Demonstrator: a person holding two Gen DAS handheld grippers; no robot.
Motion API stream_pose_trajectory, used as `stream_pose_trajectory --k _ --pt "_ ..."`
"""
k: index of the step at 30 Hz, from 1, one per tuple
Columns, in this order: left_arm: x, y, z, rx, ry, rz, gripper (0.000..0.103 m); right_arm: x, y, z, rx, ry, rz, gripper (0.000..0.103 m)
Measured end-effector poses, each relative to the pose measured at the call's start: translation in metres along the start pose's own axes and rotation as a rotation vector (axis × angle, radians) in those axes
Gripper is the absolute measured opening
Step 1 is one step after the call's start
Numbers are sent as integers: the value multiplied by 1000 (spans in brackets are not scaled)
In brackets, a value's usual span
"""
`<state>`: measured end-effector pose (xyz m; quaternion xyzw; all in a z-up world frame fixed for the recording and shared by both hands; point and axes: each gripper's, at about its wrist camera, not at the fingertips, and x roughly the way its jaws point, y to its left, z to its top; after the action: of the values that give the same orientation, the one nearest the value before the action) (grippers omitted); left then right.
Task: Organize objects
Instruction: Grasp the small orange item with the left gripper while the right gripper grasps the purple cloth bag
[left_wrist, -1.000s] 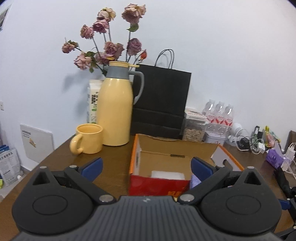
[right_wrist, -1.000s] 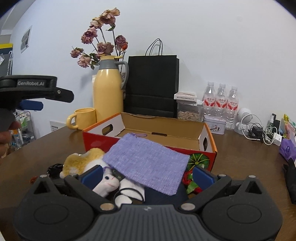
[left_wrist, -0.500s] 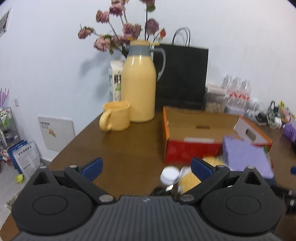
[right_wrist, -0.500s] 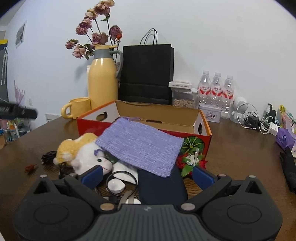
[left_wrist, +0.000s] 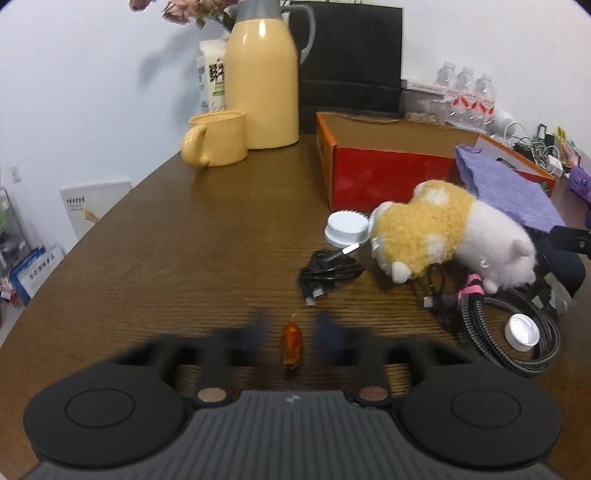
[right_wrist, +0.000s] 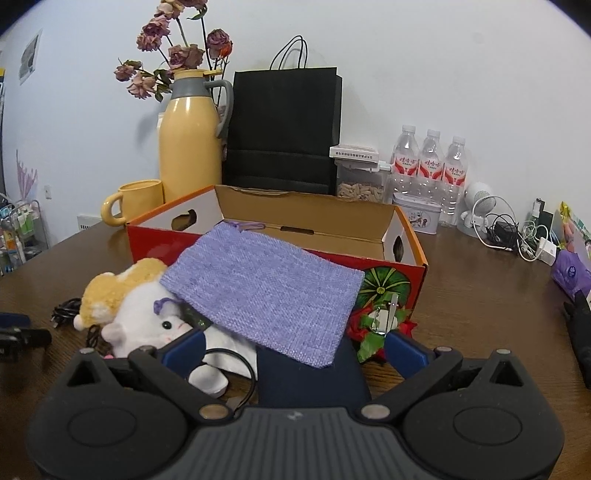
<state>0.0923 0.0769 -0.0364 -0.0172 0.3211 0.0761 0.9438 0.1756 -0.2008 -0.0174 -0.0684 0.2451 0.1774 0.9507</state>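
- Brown wooden table (left_wrist: 155, 258) against a white wall; entries run left to right.
- Yellow mug (left_wrist: 216, 138) and yellow thermos jug (left_wrist: 262, 81): far left, standing touching or nearly so, well apart from the work.
- Left gripper (left_wrist: 291, 332): fingers blurred with motion and drawn close on either side of a small orange-brown scrap (left_wrist: 291, 341) lying on the table. Whether they are pinching it yet cannot be told.
- Black cable bundle (left_wrist: 328, 269) and white ribbed cap (left_wrist: 347, 229): just beyond the scrap.
- Red cardboard box (left_wrist: 388, 177): open-topped, behind the clutter (the likely destination, by judgement).
- Plush toy (left_wrist: 443, 236): lying on its side in front of the box, partly under a purple knitted cloth (right_wrist: 266, 288).
- Right gripper (right_wrist: 291, 354): spread wide and holding nothing, hovering over the dark item beneath the cloth.
- Handling note: the scrap is tiny and light, so the fingers should meet squarely across its middle, low to the wood, and lift straight up before travelling to the box.
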Motion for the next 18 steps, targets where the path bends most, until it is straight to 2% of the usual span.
stream_pose_trajectory --k 11,16,17,18 --pt "-13 -3 14 -33 -63 -7 11 22 -2 15 20 -25 34 103" --pt "-15 -6 19 -37 -74 -13 11 52 1 22 3 14 24 103" --pt "-14 -5 19 -38 -74 -13 11 55 0 21 6 23 29 101" --pt "-14 -5 19 -38 -73 -14 11 55 0 19 7 24 45 93"
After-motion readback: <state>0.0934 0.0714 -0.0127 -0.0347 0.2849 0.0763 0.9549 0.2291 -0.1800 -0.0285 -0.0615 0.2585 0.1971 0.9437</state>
